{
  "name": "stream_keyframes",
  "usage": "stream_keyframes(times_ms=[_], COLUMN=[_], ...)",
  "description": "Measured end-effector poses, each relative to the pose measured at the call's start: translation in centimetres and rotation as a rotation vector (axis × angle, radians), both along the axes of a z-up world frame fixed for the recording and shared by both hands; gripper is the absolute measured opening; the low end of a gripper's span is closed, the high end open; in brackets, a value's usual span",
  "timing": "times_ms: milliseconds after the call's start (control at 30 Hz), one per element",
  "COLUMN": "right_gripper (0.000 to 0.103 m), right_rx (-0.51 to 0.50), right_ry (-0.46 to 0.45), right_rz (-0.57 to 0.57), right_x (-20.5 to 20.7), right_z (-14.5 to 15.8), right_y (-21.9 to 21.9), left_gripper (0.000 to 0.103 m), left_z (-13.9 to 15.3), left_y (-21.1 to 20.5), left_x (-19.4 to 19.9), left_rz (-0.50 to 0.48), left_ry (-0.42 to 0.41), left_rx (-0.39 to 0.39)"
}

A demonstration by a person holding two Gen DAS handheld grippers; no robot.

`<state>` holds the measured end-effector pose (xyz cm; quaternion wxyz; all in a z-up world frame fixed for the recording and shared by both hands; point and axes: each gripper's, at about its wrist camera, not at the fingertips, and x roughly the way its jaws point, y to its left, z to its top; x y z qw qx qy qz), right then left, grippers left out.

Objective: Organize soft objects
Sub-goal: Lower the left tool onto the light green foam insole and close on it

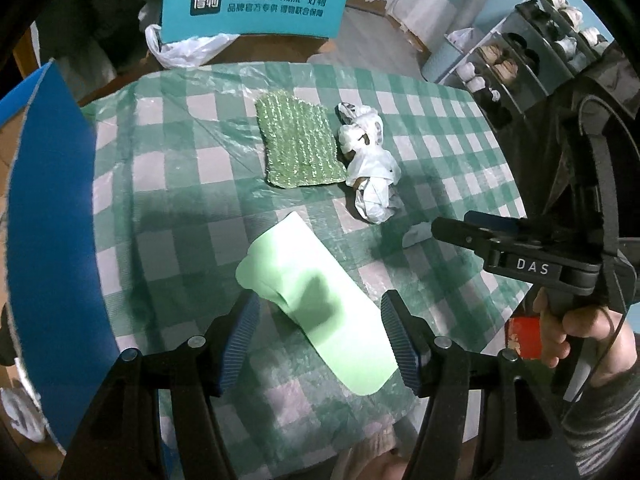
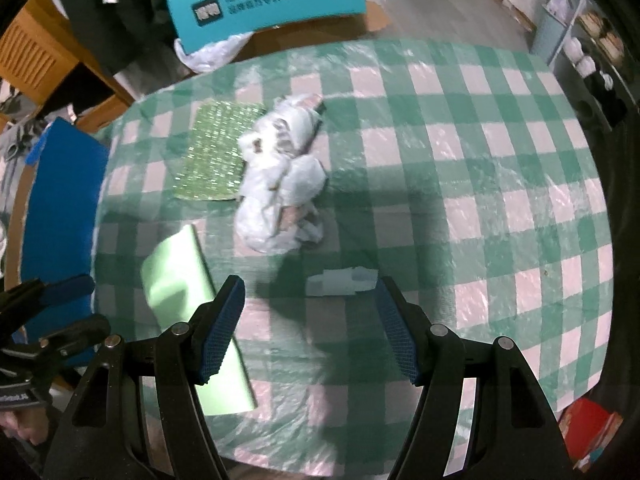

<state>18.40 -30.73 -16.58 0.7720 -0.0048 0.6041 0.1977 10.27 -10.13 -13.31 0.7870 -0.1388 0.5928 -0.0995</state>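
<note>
A pale green soft sheet lies flat on the green-checked tablecloth. My left gripper hovers over it, open, with a blue pad on each side and neither touching it. Farther back lie a sparkly green knitted cloth and a crumpled white plastic bag. In the right wrist view my right gripper stands open above a small white scrap. The bag, the knitted cloth and the pale sheet also show there. The right gripper enters the left view from the right.
A blue board stands along the table's left edge. Behind the table are a teal printed box and a loose plastic bag. A shoe rack stands at the back right. A red box sits below the table's right edge.
</note>
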Motion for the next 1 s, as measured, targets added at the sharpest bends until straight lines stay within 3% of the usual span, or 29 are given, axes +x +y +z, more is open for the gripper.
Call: stream_keyframes(times_ms=[367,867,1000], right_gripper=[0.068,0.067,0.053], right_rx=[-0.013,-0.084,-0.107], right_ry=[0.048,-0.001,-0.002], right_rz=[0.004,0.057,0.072], right_x=[1.1,0.9,0.7], right_z=[-3.2,-4.9,-5.4], right_y=[0.0,1.2,1.6], left_gripper=[0.065,0.065,0.065], left_z=[-2.4,-4.4,-4.7], left_y=[-0.3,-1.7,-2.1], left_x=[1.3,2.2,2.3], left_rz=[0.014,-0.020,-0.029], left_ry=[0.046,0.093,0.100], left_rx=[-0.016,-0.003,0.003])
